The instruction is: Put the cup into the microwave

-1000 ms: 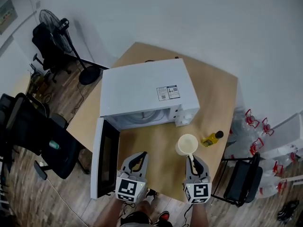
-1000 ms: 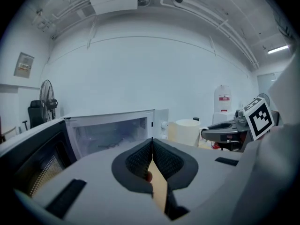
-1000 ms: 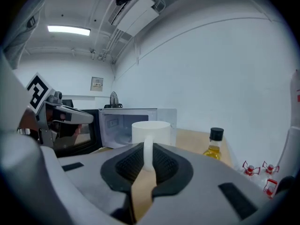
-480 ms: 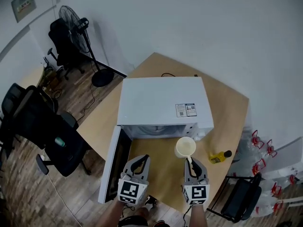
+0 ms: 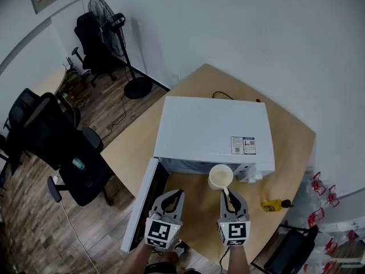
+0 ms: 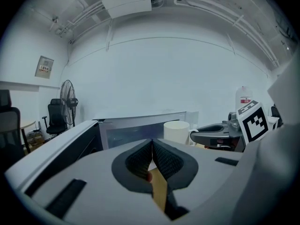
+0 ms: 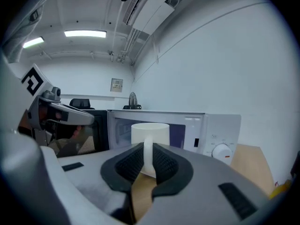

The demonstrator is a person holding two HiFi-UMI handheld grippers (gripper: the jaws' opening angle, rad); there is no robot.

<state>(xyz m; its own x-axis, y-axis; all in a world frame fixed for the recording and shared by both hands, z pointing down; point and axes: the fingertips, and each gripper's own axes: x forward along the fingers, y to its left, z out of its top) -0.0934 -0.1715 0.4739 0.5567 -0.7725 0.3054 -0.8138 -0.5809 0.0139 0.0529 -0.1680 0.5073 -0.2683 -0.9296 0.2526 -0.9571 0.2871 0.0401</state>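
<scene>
Pinching the cup's handle between its jaws, the right gripper points forward and slightly downward at the microwave. The cup stands upright at the jaw tips, above the table and just in front of the oven opening, not inside it. The right gripper view places the cup before the cavity, with the control dial to its right. The left gripper is level with the right one and points the same way, its jaws pressed together with nothing between them. The microwave door hangs open just left of the left gripper.
</scene>
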